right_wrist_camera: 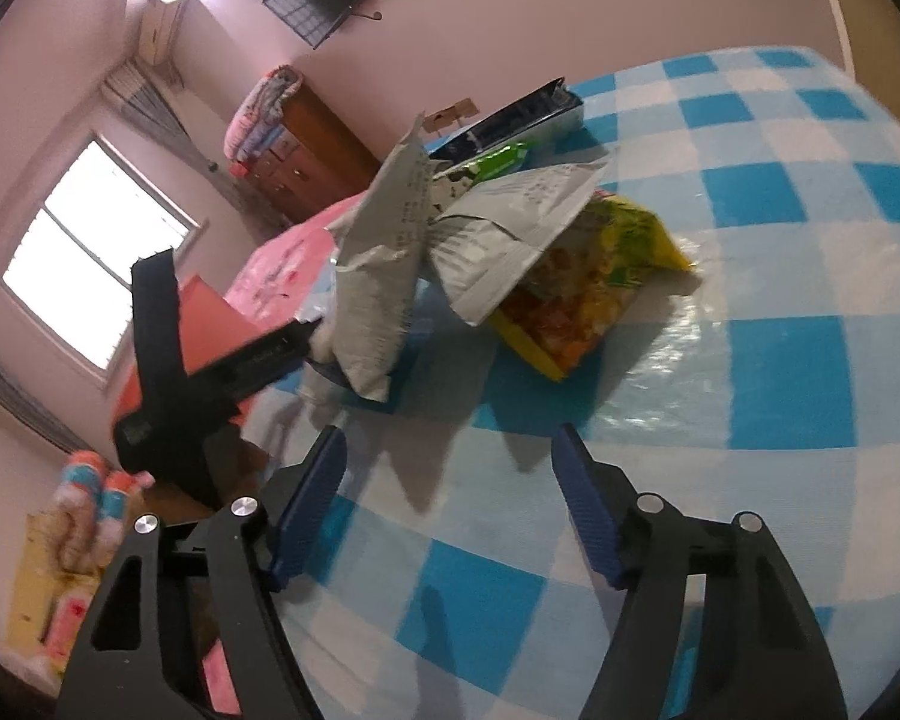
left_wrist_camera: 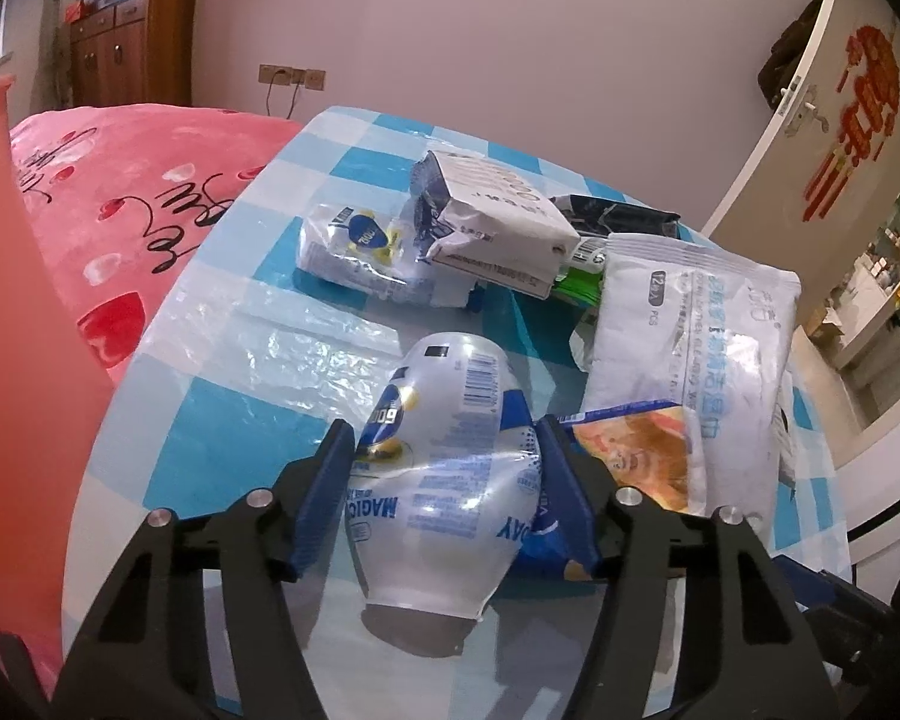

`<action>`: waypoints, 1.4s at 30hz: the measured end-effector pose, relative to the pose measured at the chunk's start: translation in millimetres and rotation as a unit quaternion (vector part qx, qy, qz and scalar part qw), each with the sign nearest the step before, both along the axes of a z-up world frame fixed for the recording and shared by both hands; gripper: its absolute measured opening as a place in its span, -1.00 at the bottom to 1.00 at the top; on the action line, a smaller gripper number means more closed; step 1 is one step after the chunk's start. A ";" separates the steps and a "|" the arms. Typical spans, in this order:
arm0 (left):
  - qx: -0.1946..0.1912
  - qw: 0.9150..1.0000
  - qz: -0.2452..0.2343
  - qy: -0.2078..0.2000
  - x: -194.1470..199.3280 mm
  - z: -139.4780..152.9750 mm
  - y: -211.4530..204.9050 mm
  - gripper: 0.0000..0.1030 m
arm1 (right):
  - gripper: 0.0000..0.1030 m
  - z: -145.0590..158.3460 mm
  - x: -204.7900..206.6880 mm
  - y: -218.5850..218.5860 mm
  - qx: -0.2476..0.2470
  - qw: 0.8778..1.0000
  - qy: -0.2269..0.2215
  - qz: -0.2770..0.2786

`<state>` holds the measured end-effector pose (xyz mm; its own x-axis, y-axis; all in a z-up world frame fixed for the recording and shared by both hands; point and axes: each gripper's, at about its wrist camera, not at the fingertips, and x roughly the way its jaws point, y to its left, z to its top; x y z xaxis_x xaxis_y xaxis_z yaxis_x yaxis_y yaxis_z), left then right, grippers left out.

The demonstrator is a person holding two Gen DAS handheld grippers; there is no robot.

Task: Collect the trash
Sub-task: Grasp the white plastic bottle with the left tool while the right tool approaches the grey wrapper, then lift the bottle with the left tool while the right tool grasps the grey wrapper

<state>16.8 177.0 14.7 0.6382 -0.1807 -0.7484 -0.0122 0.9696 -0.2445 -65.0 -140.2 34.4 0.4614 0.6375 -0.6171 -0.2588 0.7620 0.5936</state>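
My left gripper (left_wrist_camera: pixel 444 438) is shut on a clear plastic wrapper with blue print (left_wrist_camera: pixel 444 462), held just above the blue checked table (left_wrist_camera: pixel 210 450). Behind it lie a crumpled milk carton (left_wrist_camera: pixel 492 222), a small blue and yellow wrapper (left_wrist_camera: pixel 354 246), a white wipes pack (left_wrist_camera: pixel 696 336) and a snack packet with an orange picture (left_wrist_camera: pixel 642 456). My right gripper (right_wrist_camera: pixel 450 450) is open and empty above the table (right_wrist_camera: pixel 780 360). In front of it lie a grey wrapper (right_wrist_camera: pixel 384 276), another grey pack (right_wrist_camera: pixel 510 240) and a yellow snack bag (right_wrist_camera: pixel 588 282). The left gripper's body (right_wrist_camera: pixel 210 360) shows at left.
A pink bed (left_wrist_camera: pixel 132 210) lies left of the table. A red bin wall (left_wrist_camera: pixel 18 330) stands at the far left. A dark box (right_wrist_camera: pixel 510 114) and a green packet (right_wrist_camera: pixel 498 159) lie behind the pile. A white door (left_wrist_camera: pixel 822 120) is at right.
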 end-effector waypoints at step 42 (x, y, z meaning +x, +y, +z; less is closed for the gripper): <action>0.013 1.000 -0.017 0.003 -34.4 1.0 -13.1 0.21 | -0.42 -8.6 50.3 36.2 0.072 0.997 0.002 -0.011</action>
<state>-17.5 163.9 15.7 0.6281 -0.1815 -0.7566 0.0188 0.9757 -0.2184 -14.8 -104.0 25.8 0.4744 0.7087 -0.5222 -0.2402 0.6749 0.6977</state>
